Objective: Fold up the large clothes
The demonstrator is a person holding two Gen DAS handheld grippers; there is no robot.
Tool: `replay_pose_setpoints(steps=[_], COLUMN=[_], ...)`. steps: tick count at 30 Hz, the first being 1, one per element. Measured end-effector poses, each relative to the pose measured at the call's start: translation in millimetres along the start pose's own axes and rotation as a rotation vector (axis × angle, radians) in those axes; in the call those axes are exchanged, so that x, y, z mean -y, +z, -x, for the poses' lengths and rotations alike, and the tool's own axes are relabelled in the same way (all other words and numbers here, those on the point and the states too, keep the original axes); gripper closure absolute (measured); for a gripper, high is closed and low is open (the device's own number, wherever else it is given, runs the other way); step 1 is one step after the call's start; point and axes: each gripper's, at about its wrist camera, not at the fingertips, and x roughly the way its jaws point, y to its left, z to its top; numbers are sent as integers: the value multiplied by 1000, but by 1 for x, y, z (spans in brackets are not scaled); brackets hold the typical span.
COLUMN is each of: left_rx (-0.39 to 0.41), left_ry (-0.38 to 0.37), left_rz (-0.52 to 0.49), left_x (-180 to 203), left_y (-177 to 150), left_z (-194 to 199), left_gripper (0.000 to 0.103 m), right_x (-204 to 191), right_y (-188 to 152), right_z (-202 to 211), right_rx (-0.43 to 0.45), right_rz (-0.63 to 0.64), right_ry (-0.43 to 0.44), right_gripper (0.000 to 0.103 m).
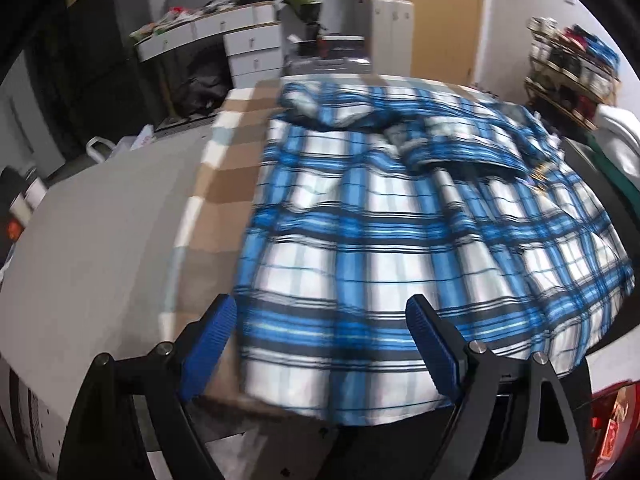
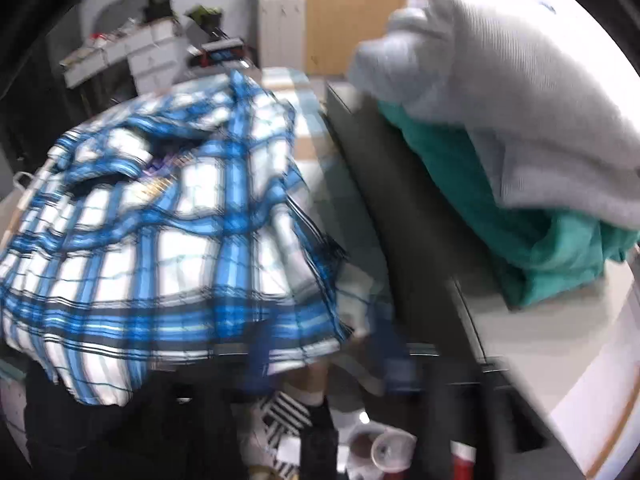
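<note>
My right gripper (image 2: pixel 332 352) is smeared into dark blue streaks at six o'clock of its own view, so I cannot tell how its jaws stand. The blue-and-white plaid cotton shirt (image 1: pixel 400 240) blurs in both views; its near hem drops over the surface edge, and it hides the brown-and-white checked cloth (image 1: pixel 228 184) beneath. The folded green garment (image 2: pixel 500 208) lies half buried under a grey knitted sweater (image 2: pixel 520 80).

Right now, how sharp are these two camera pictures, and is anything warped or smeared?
Left wrist view: mild motion blur on the plaid shirt, the open left gripper fairly crisp, fisheye bending the table edge. Right wrist view: heavy smear across the shirt and the grey garment; the right gripper's fingers dissolve into blur at the bottom, dark vignette in the corners.
</note>
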Motion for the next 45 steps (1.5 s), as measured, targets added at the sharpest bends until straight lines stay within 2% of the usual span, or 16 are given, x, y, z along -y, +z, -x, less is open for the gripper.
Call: replay_pose_setpoints(steps=[4,9,14,16,18,21,24,25,30,33,34,36,39,43,45], left_rx=[-57,-149,-200,-161,-165,-161,-134,-127,-112,-110,-112,-124,-163,-109,-93], left_ry=[2,16,-97,-143,-180,-281,-293,-295,-303,-342,-365,-438,-649,-850,-899], left_rz=[54,86,128,116,112,102,69,65,66,66,66,86,180,254,279], left_x=[-25,-44,-53,-51,-46,-36,-26,-26,-29,-32,-33,-37,-51,-68,-73], left_y=[-4,-15,-25,-23,-22,-21,-21,-21,-17,-16,-16,-15,-13,-10,-10], left_z=[-5,-20,-38,-37,-37,-36,-35,-35,-41,-41,-41,-42,-47,-39,-36], left_gripper=[19,19,19,19,19,19,19,19,19,19,19,19,19,19,18], right_x=[-9,-11,-2,0,3,7,7,7,11,3,-2,-10,-11,-8,-9], right_y=[4,3,2,1,1,0,0,0,1,3,4,5,8,11,10], right_z=[1,-36,-55,-55,-51,-45,-45,-45,-46,-49,-51,-50,-48,-33,-28], right_rx=[23,-66,-129,-135,-141,-166,-172,-168,-141,-148,-155,-172,-181,-115,-98], right_rz=[51,75,16,3,-24,-101,-148,-158,-177,-134,-122,-128,-189,-248,-254], right_ry=[53,30,91,120,187,364,457,460,349,289,285,329,445,523,523], right_gripper=[29,28,28,27,28,29,29,29,29,28,27,27,28,27,27])
